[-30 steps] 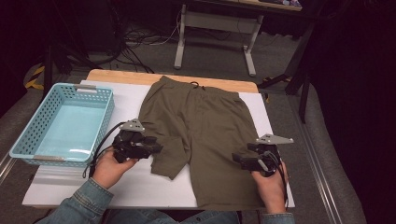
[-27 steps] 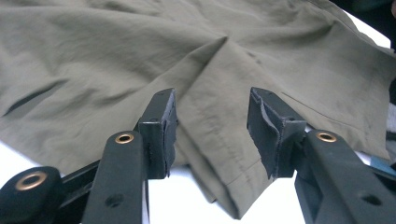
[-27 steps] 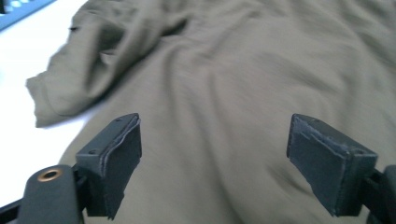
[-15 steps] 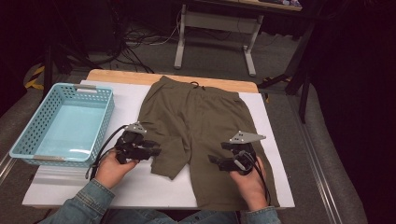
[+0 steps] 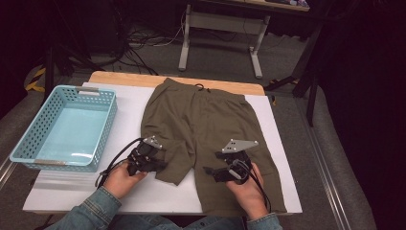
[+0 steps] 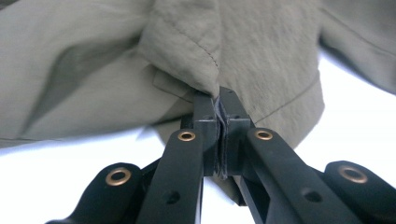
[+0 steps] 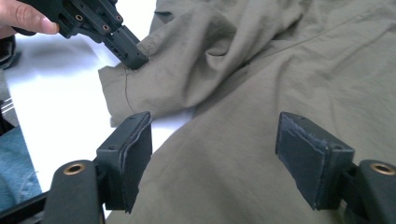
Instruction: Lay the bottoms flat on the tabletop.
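Pinching the olive shorts (image 6: 261, 51) near the blue basket (image 5: 67, 125), the left gripper (image 6: 218, 100) has just clamped (right gripper (image 7: 215, 144) spread wide above the fabric).

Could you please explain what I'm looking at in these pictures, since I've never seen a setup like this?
A person sits at a table and holds a two-jaw gripper in each hand. One picture comes from a camera above the table; the other two come from small cameras riding on each gripper, looking along its black jaws. On the table lie olive shorts spread flat and a light blue basket to their left. The left gripper has just closed and now pinches the edge of one shorts leg. The right gripper is open, its jaws spread above the other leg, not yet gripping the cloth.
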Demonstrator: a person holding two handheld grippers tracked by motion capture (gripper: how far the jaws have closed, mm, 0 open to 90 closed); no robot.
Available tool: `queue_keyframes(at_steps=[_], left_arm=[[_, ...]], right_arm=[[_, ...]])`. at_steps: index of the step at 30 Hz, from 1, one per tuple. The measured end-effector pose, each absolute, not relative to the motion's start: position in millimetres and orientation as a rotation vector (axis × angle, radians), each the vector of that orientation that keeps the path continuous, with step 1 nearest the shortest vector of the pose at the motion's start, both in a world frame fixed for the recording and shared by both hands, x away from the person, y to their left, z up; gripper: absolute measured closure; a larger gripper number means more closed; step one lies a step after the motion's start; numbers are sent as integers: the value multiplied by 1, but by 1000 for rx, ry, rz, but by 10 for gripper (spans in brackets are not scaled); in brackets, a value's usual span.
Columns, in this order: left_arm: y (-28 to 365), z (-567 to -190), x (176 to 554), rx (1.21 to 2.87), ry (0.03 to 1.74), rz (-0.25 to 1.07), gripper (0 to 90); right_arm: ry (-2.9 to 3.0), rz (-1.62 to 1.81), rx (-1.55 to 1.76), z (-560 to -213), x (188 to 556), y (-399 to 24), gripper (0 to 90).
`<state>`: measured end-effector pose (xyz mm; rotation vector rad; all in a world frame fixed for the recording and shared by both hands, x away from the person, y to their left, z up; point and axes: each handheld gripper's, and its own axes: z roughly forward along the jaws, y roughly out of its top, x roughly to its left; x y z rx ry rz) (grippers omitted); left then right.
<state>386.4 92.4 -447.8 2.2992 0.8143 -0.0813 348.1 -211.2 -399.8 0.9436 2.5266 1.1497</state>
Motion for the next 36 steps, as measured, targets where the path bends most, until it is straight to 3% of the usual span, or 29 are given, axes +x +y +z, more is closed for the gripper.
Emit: queue_keyframes(at_steps=[12, 21, 30, 33, 36], left_arm=[[89, -424, 336, 2168, 760, -140, 882], [59, -435, 314, 2241, 605, -214, 864], [106, -416, 331, 2115, 690, -108, 680], [127, -415, 338, 2056, 801, -38, 550], [136, -421, 347, 2068, 893, 32, 553]], right_arm=[[2567, 1168, 871, -398, 340, -201, 327], [2595, 1186, 830, -396, 336, -193, 342], [2641, 1200, 788, -398, 330, -186, 355], [2645, 1200, 793, -400, 331, -185, 356], [2648, 1199, 799, -401, 333, -186, 357]])
